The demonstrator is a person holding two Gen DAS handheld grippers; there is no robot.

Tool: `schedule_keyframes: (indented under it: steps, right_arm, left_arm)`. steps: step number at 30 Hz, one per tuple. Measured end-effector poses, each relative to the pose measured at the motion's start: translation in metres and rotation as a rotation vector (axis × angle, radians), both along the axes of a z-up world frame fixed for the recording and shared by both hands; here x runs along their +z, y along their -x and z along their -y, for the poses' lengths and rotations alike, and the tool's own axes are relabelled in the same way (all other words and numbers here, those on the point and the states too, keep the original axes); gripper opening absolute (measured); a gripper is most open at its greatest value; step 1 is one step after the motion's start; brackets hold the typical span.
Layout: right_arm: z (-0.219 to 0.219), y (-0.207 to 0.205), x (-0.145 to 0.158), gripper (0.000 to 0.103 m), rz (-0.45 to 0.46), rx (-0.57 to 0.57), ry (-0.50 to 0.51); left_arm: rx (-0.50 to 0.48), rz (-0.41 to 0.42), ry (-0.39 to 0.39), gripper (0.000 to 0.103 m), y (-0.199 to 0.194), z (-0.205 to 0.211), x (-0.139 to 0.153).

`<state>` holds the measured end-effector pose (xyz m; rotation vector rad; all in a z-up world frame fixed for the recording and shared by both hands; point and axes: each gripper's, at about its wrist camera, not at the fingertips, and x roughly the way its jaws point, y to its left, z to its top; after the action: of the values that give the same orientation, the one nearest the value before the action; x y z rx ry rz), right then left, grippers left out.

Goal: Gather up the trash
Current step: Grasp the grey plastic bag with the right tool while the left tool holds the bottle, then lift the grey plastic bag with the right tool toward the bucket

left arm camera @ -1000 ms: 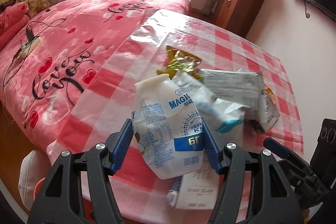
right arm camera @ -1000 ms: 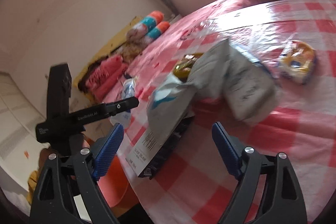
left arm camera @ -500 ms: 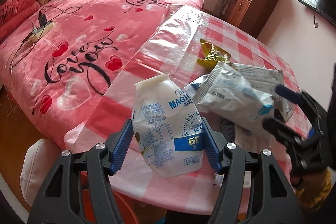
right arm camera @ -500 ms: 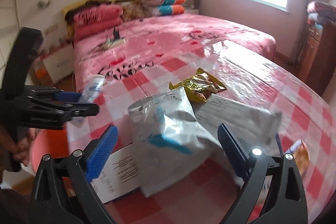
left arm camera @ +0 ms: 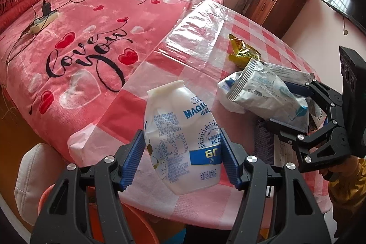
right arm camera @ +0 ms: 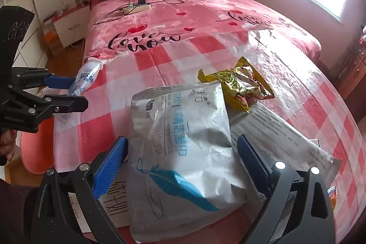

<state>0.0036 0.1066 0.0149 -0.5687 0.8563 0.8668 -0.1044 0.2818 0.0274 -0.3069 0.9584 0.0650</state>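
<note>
**Right gripper has lifted the wipes packet; both grippers now carry trash.**

One second ago the right gripper (right arm camera: 180, 164) stood open and empty over the pile; now its jaws hold the silver wipes packet (right arm camera: 183, 152) by its lower part, and the left wrist view shows the packet (left arm camera: 267, 95) raised off the tabletop (left arm camera: 263, 38). The left gripper (left arm camera: 181, 152) remains closed on the crumpled white milk pouch (left arm camera: 183, 136), held in the air at the near tabletop edge, unchanged across the frames. Left on the checked tabletop (right arm camera: 160, 56) are the yellow snack wrapper (right arm camera: 238, 88), a second silver packet (right arm camera: 281, 129) and a printed white paper (right arm camera: 114, 207) beneath the raised packet. An orange bin (left arm camera: 137, 225) shows below the left gripper. Judgement: two items are secured, so depositing them in the bin is the probable next step.
</note>
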Motion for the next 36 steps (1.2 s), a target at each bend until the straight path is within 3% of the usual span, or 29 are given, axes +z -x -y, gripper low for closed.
schedule_keyframes:
  steps: [5, 7, 10, 19, 27, 36]
  right_arm:
    - [-0.004, -0.003, -0.004, 0.095, 0.003, 0.005, 0.021]
    - [-0.004, -0.001, -0.004, 0.085, 0.003, 0.012, 0.020]
    - [-0.001, -0.002, -0.004, 0.079, 0.001, -0.007, 0.004]
    - [0.024, -0.002, 0.007, 0.067, 0.006, -0.111, -0.078]
    - [0.049, 0.005, 0.031, 0.066, 0.039, -0.200, -0.160]
    - [0.071, 0.021, 0.049, 0.066, -0.007, -0.286, -0.253]
  left_arm:
    - [-0.007, -0.005, 0.009, 0.064, 0.000, 0.001, -0.006]
    - [-0.010, -0.006, 0.011, 0.064, 0.000, 0.002, -0.008]
    - [-0.015, -0.009, 0.018, 0.064, 0.001, 0.004, -0.011]
    - [-0.036, -0.007, 0.022, 0.064, 0.005, 0.014, -0.012]
    - [-0.057, 0.016, 0.022, 0.065, 0.012, 0.024, -0.003]
    - [-0.076, 0.048, 0.016, 0.064, 0.027, 0.032, 0.011]
